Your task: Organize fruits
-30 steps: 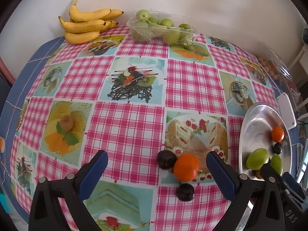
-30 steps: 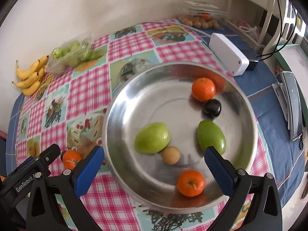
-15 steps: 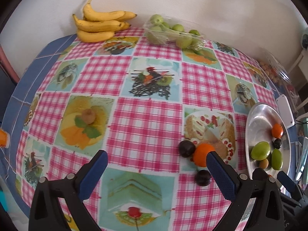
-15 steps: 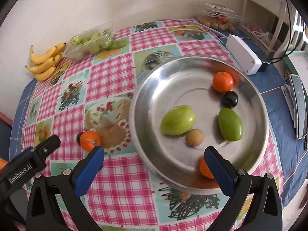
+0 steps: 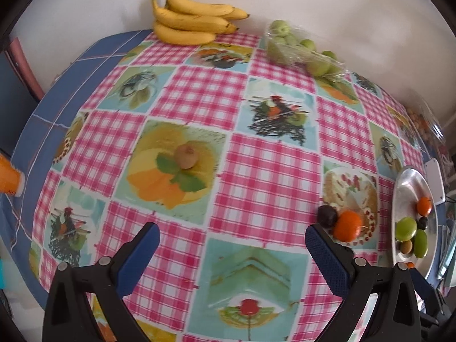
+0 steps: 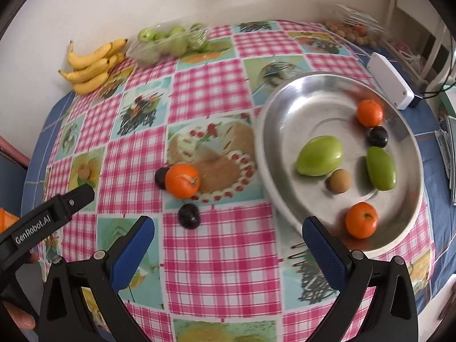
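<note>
A steel tray on the right of the checked table holds two oranges, two green mangoes, a dark plum and a small brown fruit. Left of it on the cloth lie an orange and two dark plums. A brown kiwi lies mid-table in the left wrist view, ahead of my left gripper, which is open and empty. My right gripper is open and empty, just short of the near plum.
Bananas and a bag of green fruit lie at the far edge by the wall. A white box and a clear pack of small fruit sit beyond the tray. An orange object shows at the table's left edge.
Both grippers have drawn back and swung left. The tray has slid to the right in both views, the loose orange and plums now sit ahead of the right gripper.
</note>
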Available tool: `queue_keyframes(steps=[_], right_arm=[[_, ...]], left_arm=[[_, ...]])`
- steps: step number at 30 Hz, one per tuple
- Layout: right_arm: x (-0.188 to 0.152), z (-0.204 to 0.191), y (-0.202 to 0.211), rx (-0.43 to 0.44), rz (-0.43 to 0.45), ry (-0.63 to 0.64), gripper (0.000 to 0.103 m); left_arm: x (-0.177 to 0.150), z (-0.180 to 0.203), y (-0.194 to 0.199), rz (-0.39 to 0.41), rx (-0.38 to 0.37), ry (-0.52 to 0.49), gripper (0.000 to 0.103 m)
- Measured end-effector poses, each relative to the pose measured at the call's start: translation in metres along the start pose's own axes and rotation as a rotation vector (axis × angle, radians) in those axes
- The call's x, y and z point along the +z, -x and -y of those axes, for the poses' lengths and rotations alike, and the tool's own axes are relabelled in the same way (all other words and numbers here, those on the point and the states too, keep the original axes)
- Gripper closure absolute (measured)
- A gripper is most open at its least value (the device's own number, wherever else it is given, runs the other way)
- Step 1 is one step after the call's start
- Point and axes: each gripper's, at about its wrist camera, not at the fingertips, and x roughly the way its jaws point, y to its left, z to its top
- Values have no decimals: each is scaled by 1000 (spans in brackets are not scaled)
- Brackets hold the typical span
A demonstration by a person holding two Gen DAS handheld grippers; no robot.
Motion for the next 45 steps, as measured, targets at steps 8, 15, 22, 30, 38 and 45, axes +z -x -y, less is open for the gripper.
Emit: queue_keyframes(steps=[8,15,22,30,38,45], right_arm=[[-6,-34,-10,14,-33,74,0],[-12,-54,-27,-6,-65,146,0],[-12,-58,-33,33,-59,148,0],[-7,-46,-35,91,-78,80,0],[-4,-39,-36,133,-97,61,0],[-1,-35,-33,149,-89,57,0]], left_arm=[[0,-13,-2,-6,14,16,0],[0,-20,-10,-21,52,31,0],[-1,-21,-16,-29,74,46,0],[-1,-19,-18,-8,79,51,0],[-1,-16,-18,-6,77,49,0],[-1,-10,-16,-3,43,46,0]])
